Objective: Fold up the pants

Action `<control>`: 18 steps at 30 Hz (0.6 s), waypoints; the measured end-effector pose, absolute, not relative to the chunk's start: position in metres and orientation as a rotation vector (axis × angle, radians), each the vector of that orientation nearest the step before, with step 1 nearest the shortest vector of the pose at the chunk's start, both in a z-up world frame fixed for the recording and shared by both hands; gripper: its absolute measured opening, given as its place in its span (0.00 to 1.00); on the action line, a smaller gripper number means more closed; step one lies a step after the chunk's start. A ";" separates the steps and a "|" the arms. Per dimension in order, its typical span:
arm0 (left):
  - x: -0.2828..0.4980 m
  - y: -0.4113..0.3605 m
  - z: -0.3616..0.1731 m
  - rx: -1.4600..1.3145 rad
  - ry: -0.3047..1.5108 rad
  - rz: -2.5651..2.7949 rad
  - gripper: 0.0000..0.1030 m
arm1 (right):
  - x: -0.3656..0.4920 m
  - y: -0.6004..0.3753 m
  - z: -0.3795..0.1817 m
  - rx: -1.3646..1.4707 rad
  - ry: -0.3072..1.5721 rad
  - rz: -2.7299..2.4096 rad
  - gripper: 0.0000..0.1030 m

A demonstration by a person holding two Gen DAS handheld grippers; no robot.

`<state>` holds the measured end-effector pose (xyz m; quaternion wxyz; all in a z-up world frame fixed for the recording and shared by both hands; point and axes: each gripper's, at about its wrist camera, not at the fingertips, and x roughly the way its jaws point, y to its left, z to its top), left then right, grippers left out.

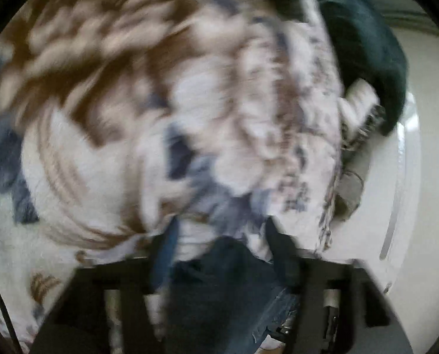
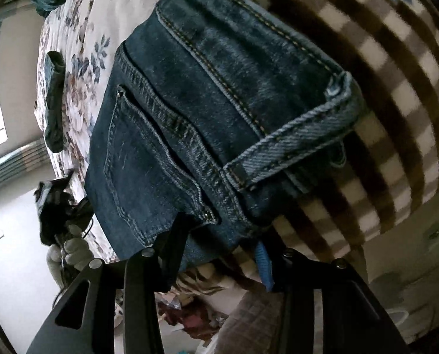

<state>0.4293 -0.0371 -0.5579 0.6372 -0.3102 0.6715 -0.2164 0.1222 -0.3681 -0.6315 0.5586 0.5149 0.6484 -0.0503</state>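
Note:
The dark blue jeans (image 2: 207,112) lie folded into a compact bundle on the bed, back pocket and leg hem on top. My right gripper (image 2: 219,233) has its fingers at the bundle's near edge, with denim between them; it looks shut on the jeans. In the blurred left wrist view, my left gripper (image 1: 222,236) has dark denim (image 1: 219,289) bunched between its two fingers. The left gripper and the gloved hand holding it (image 2: 69,236) show at the jeans' left edge in the right wrist view.
The bed has a floral cover (image 2: 77,67) and a brown-and-white checked blanket (image 2: 396,112). A dark green garment (image 1: 366,44) lies at the far end, and a dark rolled item (image 2: 54,100) on the floral cover. Clutter lies on the floor (image 2: 190,318) below.

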 end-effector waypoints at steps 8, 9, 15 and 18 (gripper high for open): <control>0.415 -0.124 -0.555 -0.017 1.544 -0.581 0.48 | 0.126 -0.368 -0.634 1.211 1.543 -0.123 0.45; 0.410 -0.129 -0.553 0.017 1.520 -0.582 0.45 | 0.126 -0.368 -0.634 1.212 1.539 -0.126 0.45; 0.404 -0.134 -0.552 0.070 1.484 -0.562 0.35 | 0.124 -0.365 -0.631 1.201 1.526 -0.144 0.45; 0.405 -0.141 -0.551 0.074 1.481 -0.561 0.35 | 0.123 -0.364 -0.631 1.207 1.522 -0.146 0.45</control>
